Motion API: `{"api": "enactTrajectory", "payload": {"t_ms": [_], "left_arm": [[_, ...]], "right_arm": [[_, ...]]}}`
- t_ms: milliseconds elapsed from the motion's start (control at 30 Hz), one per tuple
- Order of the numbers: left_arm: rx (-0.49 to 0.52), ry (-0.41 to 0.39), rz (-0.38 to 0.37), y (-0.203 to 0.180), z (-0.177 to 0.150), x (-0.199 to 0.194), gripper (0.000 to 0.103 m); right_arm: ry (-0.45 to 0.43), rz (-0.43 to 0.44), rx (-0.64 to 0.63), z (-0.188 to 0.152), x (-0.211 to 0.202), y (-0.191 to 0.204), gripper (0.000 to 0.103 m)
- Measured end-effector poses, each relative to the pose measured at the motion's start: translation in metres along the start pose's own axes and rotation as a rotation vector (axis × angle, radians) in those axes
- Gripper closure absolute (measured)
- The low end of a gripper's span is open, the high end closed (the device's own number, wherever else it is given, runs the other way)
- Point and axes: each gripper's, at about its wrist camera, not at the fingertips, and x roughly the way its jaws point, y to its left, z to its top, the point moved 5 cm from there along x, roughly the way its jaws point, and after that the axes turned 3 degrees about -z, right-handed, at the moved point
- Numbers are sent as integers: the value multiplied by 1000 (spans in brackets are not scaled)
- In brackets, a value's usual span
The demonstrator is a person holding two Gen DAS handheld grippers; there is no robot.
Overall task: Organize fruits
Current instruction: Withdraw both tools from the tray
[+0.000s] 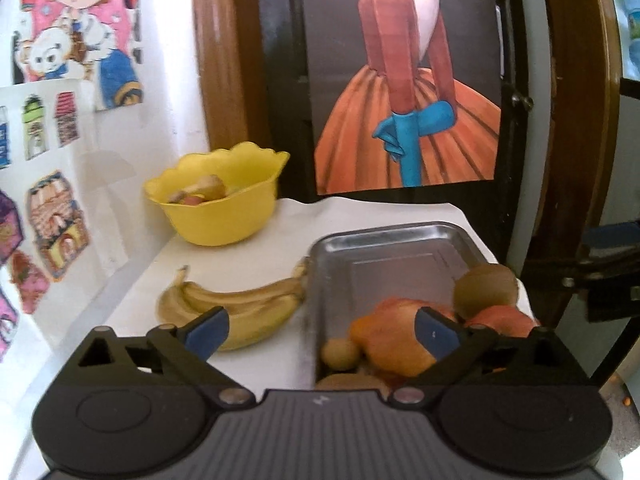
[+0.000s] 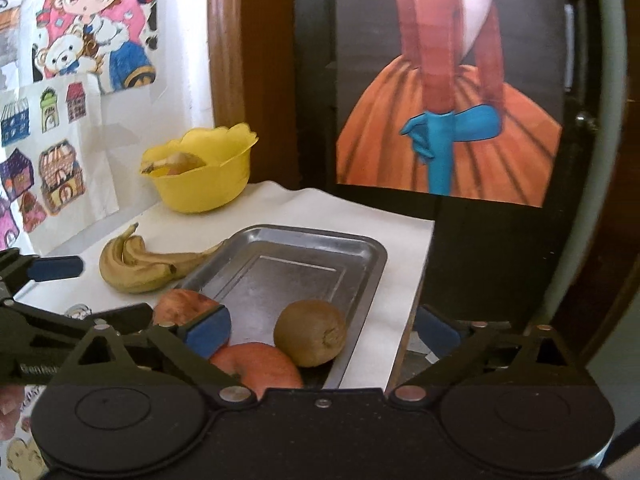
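White paper sheet [image 2: 352, 208] covers the tabletop; its far edge is wrinkled. Wall at left carries a cartoon drawing [image 1: 80, 28] of a child with a white teddy bear, coloured in pink and blue. Below it, a paper [image 2: 48, 112] of small coloured house pictures, with more cut-out houses [image 1: 56, 224] lower down. Behind the table, a brown wooden frame [image 1: 224, 60]. On the dark panel, a poster [image 1: 404, 92] of a figure in an orange skirt and 1 blue glove.
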Motion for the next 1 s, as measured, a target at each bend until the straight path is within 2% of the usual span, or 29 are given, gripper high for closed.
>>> {"api": "enactTrajectory", "payload": {"t_ms": [200,400,600,867,1000], "left_arm": [[11,5,14,34,-5,-19,1],[-5,50,42,69,-17,-32,1],[-25,116,83,102,-38,-40,1],[-56,196,108,124,-63,-46,0],[-63,224,105,128,-73,-50,1]], "right_arm": [[-3,-65,66,-6,-30,16,1],[44,-118,117,-19,-53,37,1],[144,-151,155,-42,-62,61,1],[302,-149,180,-73,-59,92,1],[362,-117,172,-82,-53,114,1]]}}
